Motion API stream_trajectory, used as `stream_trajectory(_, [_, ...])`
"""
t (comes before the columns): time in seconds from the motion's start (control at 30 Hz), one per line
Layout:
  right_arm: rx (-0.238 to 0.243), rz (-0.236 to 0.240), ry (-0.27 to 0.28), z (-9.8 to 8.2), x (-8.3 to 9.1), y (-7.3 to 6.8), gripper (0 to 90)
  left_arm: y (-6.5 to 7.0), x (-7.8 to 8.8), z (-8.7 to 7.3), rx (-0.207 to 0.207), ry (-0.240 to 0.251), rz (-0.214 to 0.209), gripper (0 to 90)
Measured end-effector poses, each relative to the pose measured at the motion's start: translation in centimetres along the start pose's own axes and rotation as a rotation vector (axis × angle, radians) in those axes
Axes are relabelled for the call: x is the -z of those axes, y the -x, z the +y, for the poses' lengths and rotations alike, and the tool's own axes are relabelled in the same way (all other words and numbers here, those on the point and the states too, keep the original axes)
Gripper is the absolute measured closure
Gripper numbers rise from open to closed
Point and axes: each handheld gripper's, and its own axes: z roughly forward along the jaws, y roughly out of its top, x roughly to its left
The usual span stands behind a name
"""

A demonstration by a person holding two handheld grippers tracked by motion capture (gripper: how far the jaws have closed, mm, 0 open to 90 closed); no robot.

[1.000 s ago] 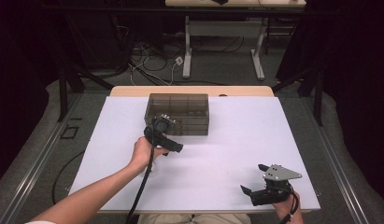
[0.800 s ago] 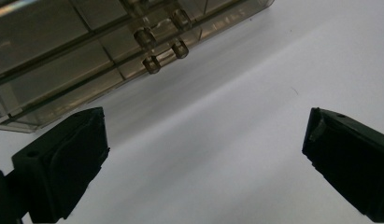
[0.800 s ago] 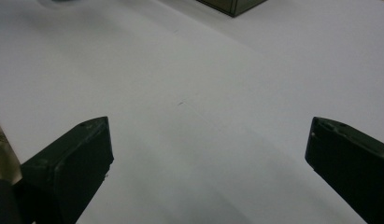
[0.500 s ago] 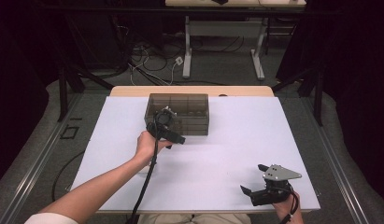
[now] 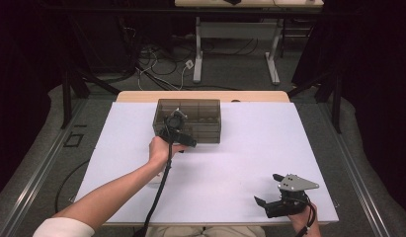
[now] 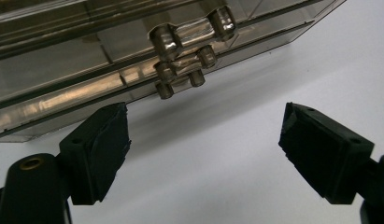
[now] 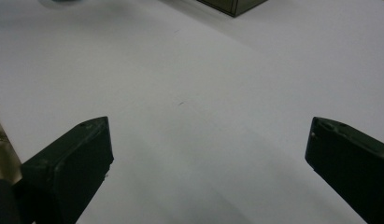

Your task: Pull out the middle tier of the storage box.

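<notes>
dark curtains ring the room, and cables lie tangled on the grey floor (image 5: 230, 74) beyond a white worktop (image 5: 240, 163) with a pale wooden far edge. at the left, a forearm in a white sleeve (image 5: 62, 228) comes in from the bottom edge and slants up toward the middle of the worktop, its hand gripping the left tool (image 5: 177, 129). a black cable (image 5: 158, 197) trails from it back toward the near edge. this tool sits against the near left part of a smoky see-through plastic box (image 5: 200, 116), which stands on the far half of the worktop, a little left of centre. in the left gripper view the box's wall (image 6: 63, 70) and its clear latch (image 6: 185, 51) lie just ahead of the black pads (image 6: 98, 149). the jaws have just been closing, yet they stand well apart with bare white worktop between them, so the tool is released and grasps nothing; whether a pad touches the box i cannot tell. farther right, well apart from the box, the right tool (image 5: 267, 200) rests near the near right corner with a grey three-cornered plate (image 5: 298, 182) on top. in the right gripper view its jaws stand wide, released, with bare worktop between them.
</notes>
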Motion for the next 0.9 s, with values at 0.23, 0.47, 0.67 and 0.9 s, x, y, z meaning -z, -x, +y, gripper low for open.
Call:
stream_trajectory(0.23, [0.003,0.005,-0.008,0.0,0.0,0.0,0.4,0.3,-0.4,0.1,0.019,0.016,0.015,16.0])
stream_trajectory(0.47, [0.004,0.005,0.009,0.0,0.0,0.0,0.4,0.5,-0.8,0.2,0.04,0.043,0.041,27.7])
stream_trajectory(0.67, [0.008,0.01,0.0,0.0,-0.1,0.0,0.4,0.8,-0.9,0.3,0.052,0.056,0.05,33.0])
stream_trajectory(0.9, [0.009,0.015,-0.01,0.1,-0.2,-0.3,0.4,0.7,-1.2,0.3,0.096,0.07,0.08,36.5])
